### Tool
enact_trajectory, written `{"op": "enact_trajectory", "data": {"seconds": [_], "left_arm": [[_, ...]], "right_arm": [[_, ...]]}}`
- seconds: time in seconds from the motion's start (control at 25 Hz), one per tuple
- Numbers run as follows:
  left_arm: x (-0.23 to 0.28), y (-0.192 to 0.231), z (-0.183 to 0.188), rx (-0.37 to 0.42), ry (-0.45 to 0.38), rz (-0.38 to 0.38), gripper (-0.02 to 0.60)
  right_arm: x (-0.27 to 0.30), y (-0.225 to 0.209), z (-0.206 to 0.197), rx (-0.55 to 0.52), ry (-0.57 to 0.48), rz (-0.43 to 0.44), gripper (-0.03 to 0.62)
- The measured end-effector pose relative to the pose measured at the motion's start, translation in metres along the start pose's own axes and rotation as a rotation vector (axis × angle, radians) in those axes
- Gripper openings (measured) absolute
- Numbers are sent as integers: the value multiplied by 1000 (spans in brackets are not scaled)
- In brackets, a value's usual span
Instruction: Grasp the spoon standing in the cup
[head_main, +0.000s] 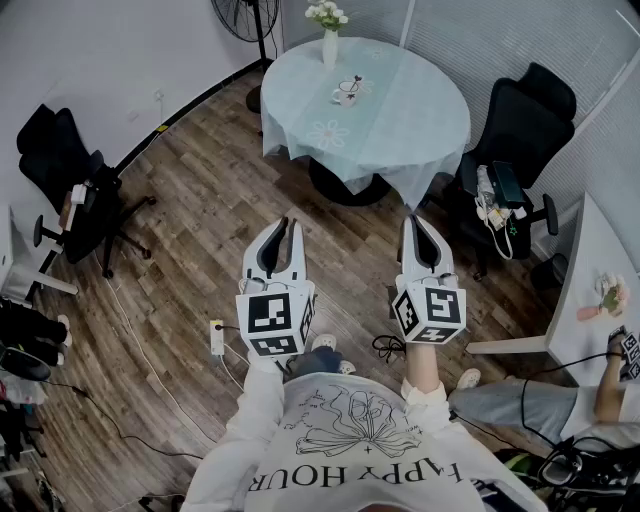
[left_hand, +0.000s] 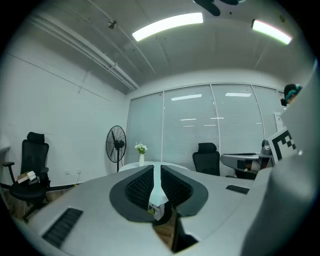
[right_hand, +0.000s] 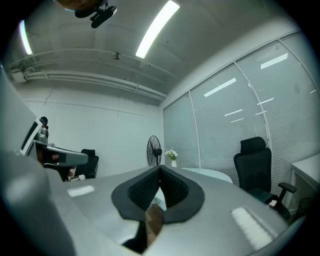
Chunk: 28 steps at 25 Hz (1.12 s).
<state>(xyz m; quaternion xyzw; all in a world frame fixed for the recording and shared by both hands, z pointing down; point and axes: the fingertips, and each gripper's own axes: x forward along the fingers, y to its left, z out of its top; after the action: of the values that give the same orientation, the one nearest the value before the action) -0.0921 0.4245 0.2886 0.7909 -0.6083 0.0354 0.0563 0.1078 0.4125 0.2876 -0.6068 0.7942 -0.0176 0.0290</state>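
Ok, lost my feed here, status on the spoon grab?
Left hand-held gripper slightly open, right hand-held gripper shut, both empty. Cup on round table ahead, untouched; spoon too small to see. Wood floor between, path open.

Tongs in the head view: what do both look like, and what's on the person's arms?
Left tongs and right tongs match: white shells with dark grey ribbed pads, each carrying a cube of black-and-white square markers. No cables show on them. The person wears a white long-sleeved top with a line-drawn flower print.
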Motion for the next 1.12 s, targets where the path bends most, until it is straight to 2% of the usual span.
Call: {"op": "enact_trajectory", "data": {"seconds": [0.6,1.12], "left_arm": [[36,15,-5,0,9,-19,46],[74,28,-11,7,30,-49,41]], "right_arm": [[34,-6,-8,4,-6,-40,11],[73,-4,-19,38,-2,-26,12]]}}
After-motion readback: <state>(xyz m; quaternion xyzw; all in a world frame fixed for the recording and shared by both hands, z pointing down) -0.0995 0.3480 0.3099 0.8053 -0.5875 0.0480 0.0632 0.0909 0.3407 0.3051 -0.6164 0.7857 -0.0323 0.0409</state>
